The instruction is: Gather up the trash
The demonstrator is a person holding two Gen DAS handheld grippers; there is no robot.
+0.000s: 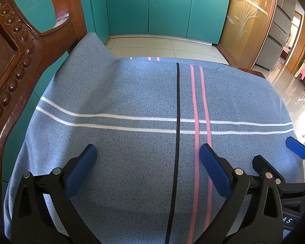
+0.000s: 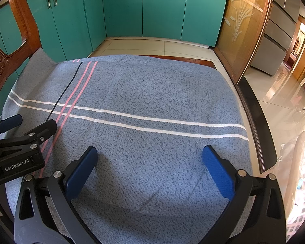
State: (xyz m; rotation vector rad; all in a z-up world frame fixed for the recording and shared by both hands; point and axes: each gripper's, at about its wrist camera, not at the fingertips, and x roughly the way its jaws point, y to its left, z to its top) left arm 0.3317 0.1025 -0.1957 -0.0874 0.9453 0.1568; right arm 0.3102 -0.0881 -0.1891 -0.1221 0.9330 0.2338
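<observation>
No piece of trash shows in either view. A blue-grey tablecloth [image 1: 132, 93] with white, pink and black stripes covers the table under both grippers. My left gripper [image 1: 148, 152] hovers low over the cloth near the front, jaws wide open with nothing between the blue pads. Just to its right my right gripper [image 2: 150, 152] is at the same height, also open and holding nothing. Each gripper shows in the other's view: the right gripper [image 1: 276, 152] at the right edge, the left gripper [image 2: 30, 123] at the left edge.
A carved wooden chair back [image 1: 16, 61] stands against the table's left side. Teal cabinets [image 2: 162, 10] line the far wall across a tiled floor [image 2: 152, 46]. A wooden door with etched glass [image 2: 240, 26] is at the right. Something pale and blurred [image 2: 301, 162] sits beside the table's right edge.
</observation>
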